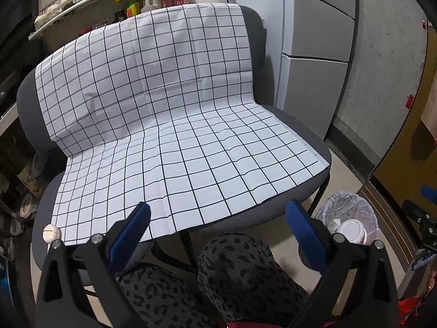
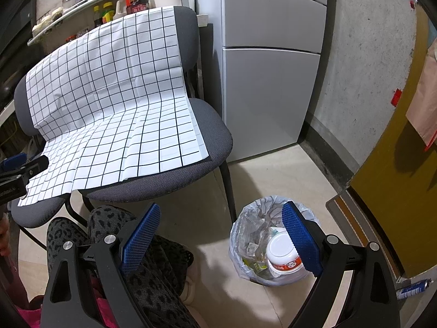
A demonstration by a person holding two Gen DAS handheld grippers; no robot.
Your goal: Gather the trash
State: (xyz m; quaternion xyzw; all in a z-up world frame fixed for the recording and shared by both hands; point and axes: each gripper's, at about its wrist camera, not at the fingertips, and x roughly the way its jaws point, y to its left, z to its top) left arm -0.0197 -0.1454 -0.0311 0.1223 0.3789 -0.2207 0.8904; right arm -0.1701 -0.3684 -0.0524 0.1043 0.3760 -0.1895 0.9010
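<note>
Hovering: both grippers hang in front of the chairs [image 2: 207,147], each holding nothing.
Left gripper [image 1: 218,218]: fingers spread wide, nothing between the blue pads [image 1: 128,235], aimed at the front edge of the cloth [image 1: 174,125].
Right gripper [image 2: 218,232]: spread wide too, empty, poised just above and beside the bin [image 2: 245,246].
Bin: on the floor, right of the chairs, near the fridge [image 2: 267,82]; lined with a bag, already holding a white tub [image 2: 281,254] and clear wrappers.
Cloth: white with a black grid, draped over the seats and backs; bare, no trash on it that I can see.
Ball [image 1: 50,232]: small and cream-coloured, at the cloth's front left corner, just left of the left gripper. Trash or not? Cannot tell.
Can [image 2: 412,287]: lying on the floor well right of the bin, by the door; possibly litter.
Stage: looks close to finished, most trash seems binned.
Risk one: a grab at the ball could roll it off the seat, since it is round and sits at the edge.
Risk two: a pad snagging the cloth would drag it off the chairs.
Risk three: the right gripper dipping could knock the light bin over.
Count: two grippers, two chairs, one cloth, one bin, one tub, one ball, one can.
</note>
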